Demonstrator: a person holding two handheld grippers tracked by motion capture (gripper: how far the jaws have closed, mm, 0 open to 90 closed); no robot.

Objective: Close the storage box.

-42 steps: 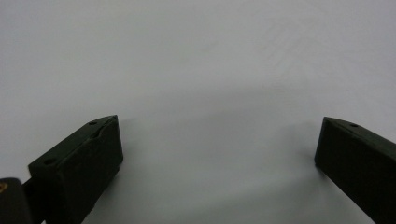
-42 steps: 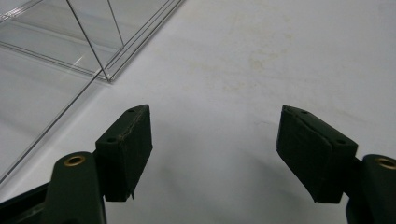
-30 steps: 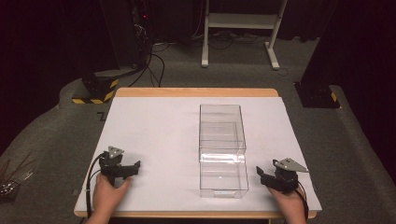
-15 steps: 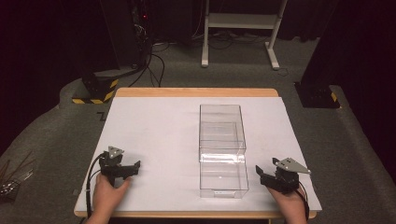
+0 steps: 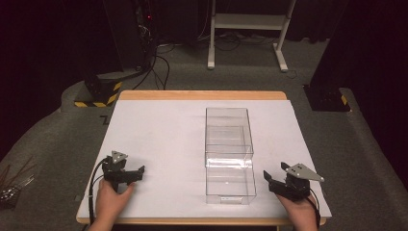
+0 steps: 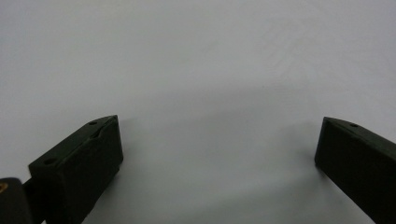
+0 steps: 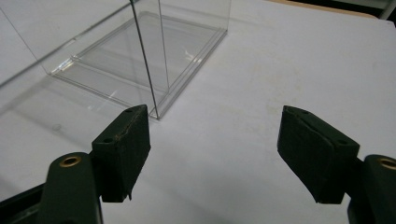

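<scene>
Clear plastic box standing open-topped right of centre on the white table cover, long axis running near to far, near end close to the near table edge. Looks like two see-through sections, one set partly inside or over the other, exact arrangement hard to tell. Nothing visible inside. Near right corner of the same box seen from the right gripper view, just beyond the left-hand jaw, not touched.

Right gripper held low over the cover just right of the box's near end, jaws spread wide and pointing leftward toward it, grey three-cornered plate on top. Same gripper in its own view: both black jaws far apart, nothing between them but white cover.

Left gripper near the near left corner of the table, well apart from the box, gripped by a hand. Jaws spread wide in its own view, empty, over bare cover.

Wooden table edge showing at the far side. Grey carpet around, white stand farther back.
</scene>
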